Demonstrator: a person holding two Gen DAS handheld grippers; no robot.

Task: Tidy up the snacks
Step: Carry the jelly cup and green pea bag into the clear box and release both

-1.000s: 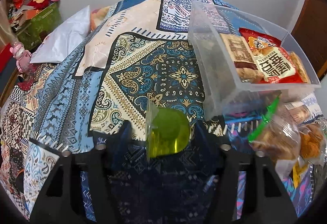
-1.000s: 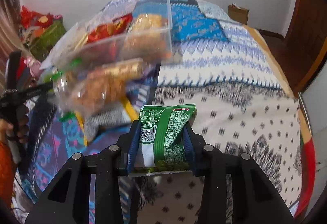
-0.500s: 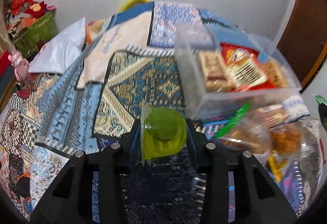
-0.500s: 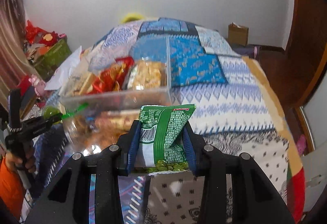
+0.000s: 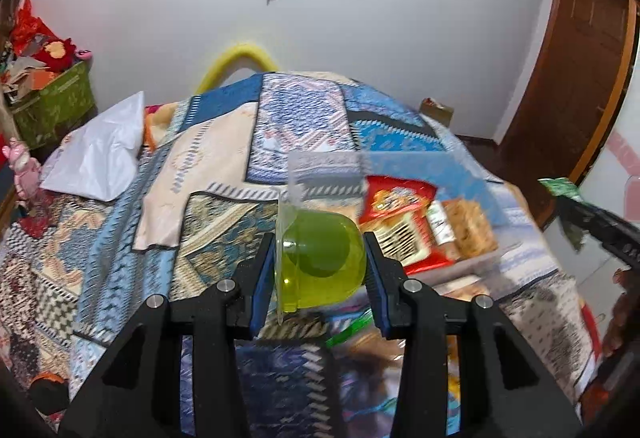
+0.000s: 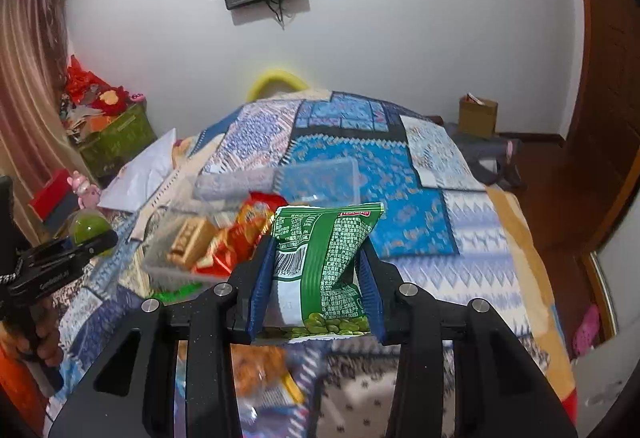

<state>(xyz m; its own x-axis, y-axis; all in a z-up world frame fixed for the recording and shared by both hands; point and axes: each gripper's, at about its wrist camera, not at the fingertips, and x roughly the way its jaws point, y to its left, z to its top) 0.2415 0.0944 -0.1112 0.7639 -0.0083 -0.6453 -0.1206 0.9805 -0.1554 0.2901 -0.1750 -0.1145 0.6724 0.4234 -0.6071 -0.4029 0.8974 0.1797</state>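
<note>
My left gripper (image 5: 319, 274) is shut on a clear green jelly cup (image 5: 320, 262), held up above the patterned bedspread. In the right wrist view that left gripper (image 6: 86, 238) shows at the left edge with the green cup (image 6: 89, 225) in it. My right gripper (image 6: 316, 286) is shut on a green snack packet (image 6: 324, 258), also lifted off the bed. The clear plastic bin (image 5: 400, 174) lies beyond both, holding a red packet (image 5: 396, 222) and biscuit packs. From the right wrist view the bin (image 6: 256, 198) sits just left of the green packet.
Loose snack bags (image 5: 360, 334) lie on the bed below the grippers, blurred. A white pillow (image 5: 100, 154) sits at the far left, a green box of toys (image 5: 52, 102) beside the bed, and a cardboard box (image 6: 478, 116) at the far right. A wooden door (image 5: 580, 78) stands right.
The left gripper's jaws closed on the green cup and lifted it off the bed. The right gripper rose too with the green packet. Both views tipped up toward the wall.
</note>
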